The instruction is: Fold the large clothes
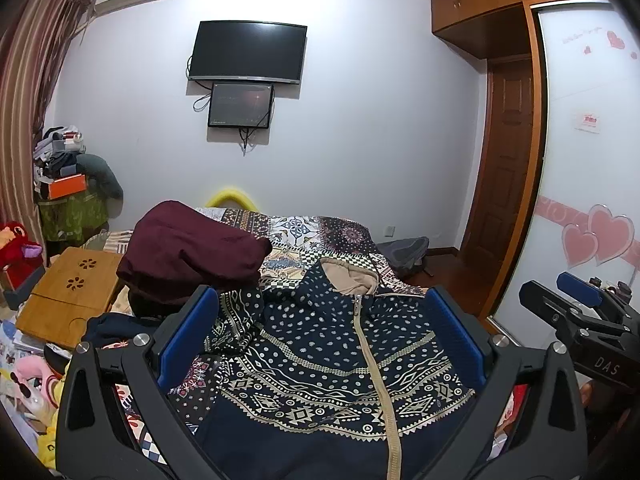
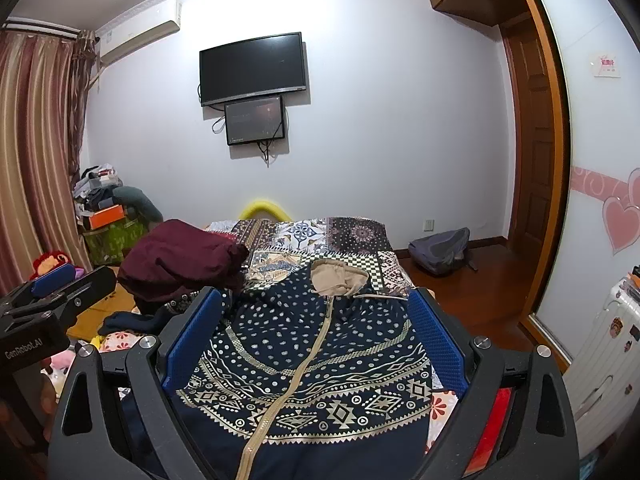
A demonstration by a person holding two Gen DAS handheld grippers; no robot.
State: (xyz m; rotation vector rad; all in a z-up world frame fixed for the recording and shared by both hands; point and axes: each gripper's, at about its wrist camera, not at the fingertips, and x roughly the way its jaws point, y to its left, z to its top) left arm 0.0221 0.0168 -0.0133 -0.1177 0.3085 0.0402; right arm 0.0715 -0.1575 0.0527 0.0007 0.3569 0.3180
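A navy hooded jacket with cream dots, geometric bands and a beige zipper lies front-up on the bed, its beige-lined hood at the far end. One sleeve is bunched at the left. My left gripper hovers above the jacket, open, with nothing between its blue pads. The right wrist view shows the same jacket, with my right gripper open over it and holding nothing. Each gripper appears at the edge of the other's view: the right gripper and the left gripper.
A folded maroon garment lies on the patterned bedspread beyond the jacket. A wooden lap table and plush toys sit at the left. A grey backpack rests on the floor right of the bed, by the wardrobe.
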